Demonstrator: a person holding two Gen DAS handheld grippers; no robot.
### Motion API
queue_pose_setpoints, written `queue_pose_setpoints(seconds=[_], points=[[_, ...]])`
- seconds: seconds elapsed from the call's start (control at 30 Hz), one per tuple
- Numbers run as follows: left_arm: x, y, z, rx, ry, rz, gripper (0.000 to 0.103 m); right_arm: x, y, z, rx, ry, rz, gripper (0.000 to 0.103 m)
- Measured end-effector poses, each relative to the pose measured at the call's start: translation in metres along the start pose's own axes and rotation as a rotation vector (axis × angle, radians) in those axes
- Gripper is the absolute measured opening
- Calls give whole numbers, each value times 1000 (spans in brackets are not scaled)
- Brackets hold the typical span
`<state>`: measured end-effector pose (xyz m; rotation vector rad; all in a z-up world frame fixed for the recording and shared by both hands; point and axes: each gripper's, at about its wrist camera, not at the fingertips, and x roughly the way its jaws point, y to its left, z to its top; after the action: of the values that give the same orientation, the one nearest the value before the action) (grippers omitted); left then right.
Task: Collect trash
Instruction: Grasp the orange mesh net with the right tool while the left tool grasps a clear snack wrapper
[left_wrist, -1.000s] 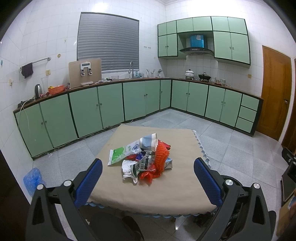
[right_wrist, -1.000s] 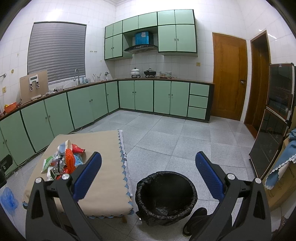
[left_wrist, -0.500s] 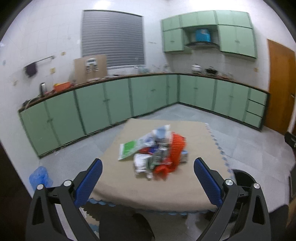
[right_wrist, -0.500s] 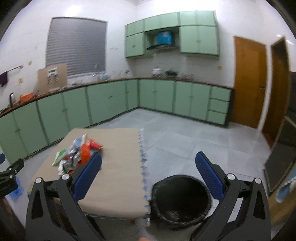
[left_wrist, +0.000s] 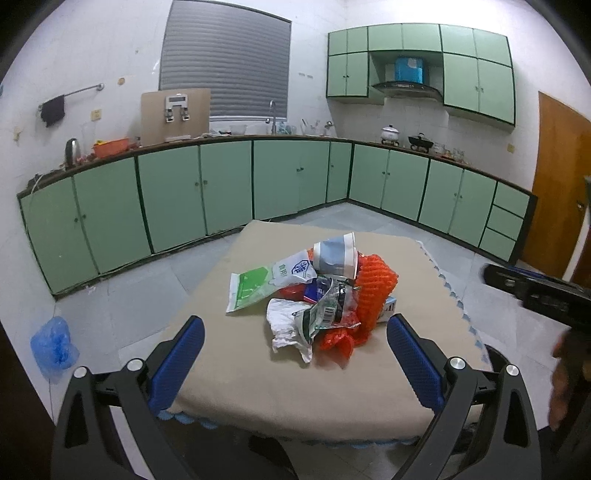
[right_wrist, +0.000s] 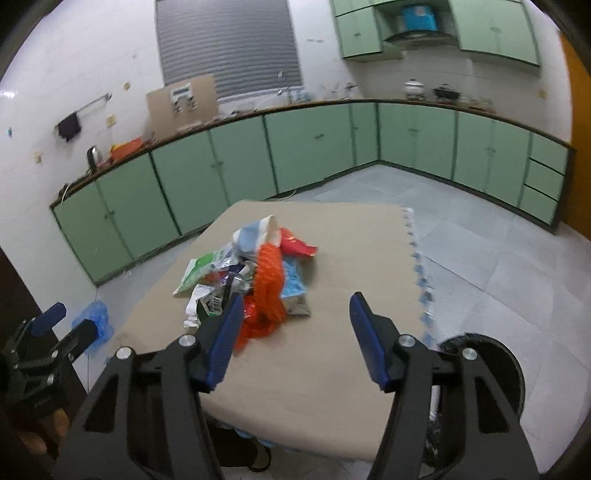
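Now, left wrist: my left gripper (left_wrist: 295, 360) spread, empty, short of the crumpled heap of wrappers and orange netting (left_wrist: 317, 295) mid beige table (left_wrist: 258, 373); right wrist: right gripper (right_wrist: 297, 339) closing on nothing, round black-lined bin (right_wrist: 491, 360) right of table.

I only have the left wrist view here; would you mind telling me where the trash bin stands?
Observer: The black-lined bin sits on the floor, off the table's scalloped right edge.
Operator: Thank you. What is the right gripper doing?
Observer: The right gripper is empty, jaws closing, facing the trash pile.
Operator: Anything hidden behind the orange net?
Observer: Yes, a light blue packet lies flat beside the orange net.
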<state>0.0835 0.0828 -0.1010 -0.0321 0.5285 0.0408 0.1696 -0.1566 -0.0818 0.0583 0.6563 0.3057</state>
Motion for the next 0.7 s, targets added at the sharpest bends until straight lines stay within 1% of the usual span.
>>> queue_pose_setpoints(seconds=[0.03, 0.1, 0.17, 0.37, 0.5, 0.63, 0.7], points=[[5, 0, 0, 4, 4, 1, 97, 12, 4, 2, -5, 5, 19, 54], [16, -1, -1, 2, 12, -3, 97, 32, 10, 4, -13, 27, 36, 46], [24, -1, -3, 7, 20, -9, 97, 50, 12, 5, -14, 50, 55, 44], [56, -5, -9, 45, 34, -30, 97, 104, 14, 4, -27, 97, 82, 44], [83, -1, -11, 38, 50, -44, 97, 131, 6, 5, -29, 118, 85, 44], [104, -3, -13, 54, 62, -49, 97, 148, 0, 8, -20, 129, 110, 42], [116, -6, -15, 59, 65, -55, 97, 154, -1, 9, -29, 140, 122, 28]])
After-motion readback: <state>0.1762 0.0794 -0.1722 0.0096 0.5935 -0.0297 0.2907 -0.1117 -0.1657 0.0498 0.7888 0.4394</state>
